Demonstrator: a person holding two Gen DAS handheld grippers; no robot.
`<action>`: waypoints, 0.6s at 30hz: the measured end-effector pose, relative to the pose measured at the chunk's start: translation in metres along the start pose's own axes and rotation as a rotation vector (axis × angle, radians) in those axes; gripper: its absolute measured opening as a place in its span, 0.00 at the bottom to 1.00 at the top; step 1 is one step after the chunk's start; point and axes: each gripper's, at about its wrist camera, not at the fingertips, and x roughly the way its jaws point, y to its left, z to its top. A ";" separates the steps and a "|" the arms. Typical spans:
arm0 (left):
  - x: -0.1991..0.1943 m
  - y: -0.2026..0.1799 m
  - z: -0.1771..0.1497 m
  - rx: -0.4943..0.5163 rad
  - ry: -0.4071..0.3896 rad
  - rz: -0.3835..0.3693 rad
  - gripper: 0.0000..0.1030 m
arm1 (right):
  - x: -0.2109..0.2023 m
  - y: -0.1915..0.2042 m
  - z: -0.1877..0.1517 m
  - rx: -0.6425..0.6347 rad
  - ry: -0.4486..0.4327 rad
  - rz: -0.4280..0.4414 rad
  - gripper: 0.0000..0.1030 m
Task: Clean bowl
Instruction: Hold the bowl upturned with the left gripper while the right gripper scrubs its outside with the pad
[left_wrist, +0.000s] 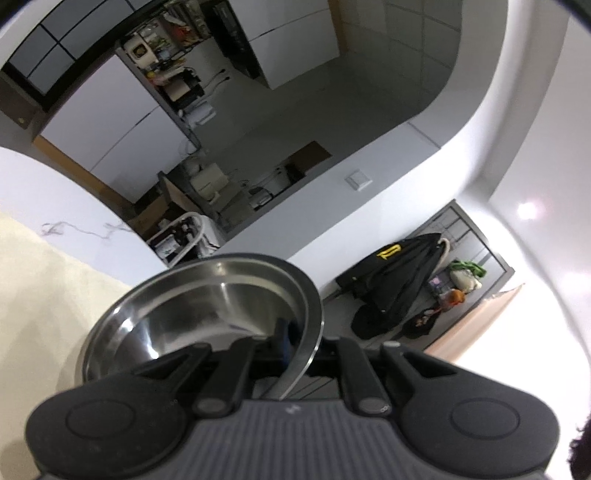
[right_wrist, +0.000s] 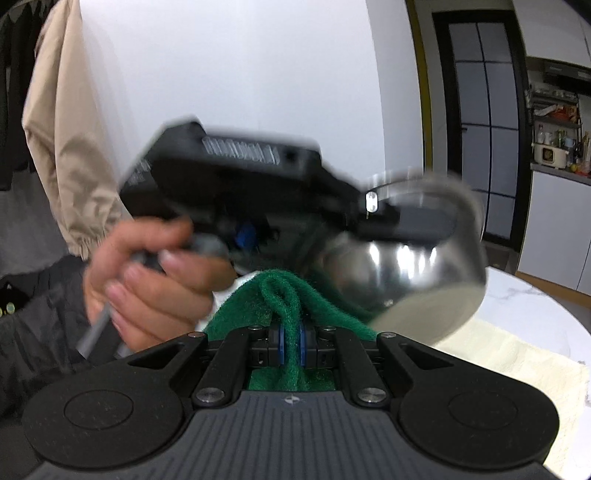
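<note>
Kitchen behind: white cabinets (left_wrist: 122, 147), cluttered shelf rack (right_wrist: 554, 122), dark-framed glass door (right_wrist: 480, 122). White marble desk (right_wrist: 524, 306) carries a cream towel (right_wrist: 517, 365). Landmark is the steel bowl (left_wrist: 207, 314): lifted clear above the towel, tilted, blurred in the right wrist view. Left gripper (left_wrist: 295, 350) has its fingers clamped on the bowl's rim, one inside the wall and one outside, at the rim edge nearest the camera. In the right wrist view the left gripper body (right_wrist: 236, 184) sits left of the bowl, with the person's left hand (right_wrist: 147, 280) wrapped around its handle further left. Right gripper (right_wrist: 291, 343) sits below the bowl, fingers pressed together on a folded green scouring pad (right_wrist: 284, 295); the pad's upper fold lies just under the bowl's outer wall, contact unclear due to blur. Beige sleeve (right_wrist: 66, 147) hangs left of the bowl. Black jacket (left_wrist: 399, 280) hangs on the wall right of the bowl in the left wrist view.
</note>
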 end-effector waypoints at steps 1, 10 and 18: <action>-0.001 -0.001 0.000 -0.002 -0.003 -0.006 0.07 | 0.002 -0.002 -0.002 0.002 0.012 -0.011 0.08; -0.008 0.001 -0.001 -0.103 -0.035 -0.128 0.08 | 0.007 -0.025 -0.011 0.075 0.021 -0.098 0.08; -0.013 -0.002 -0.003 -0.093 -0.039 -0.155 0.07 | -0.001 -0.040 -0.013 0.127 -0.019 -0.177 0.08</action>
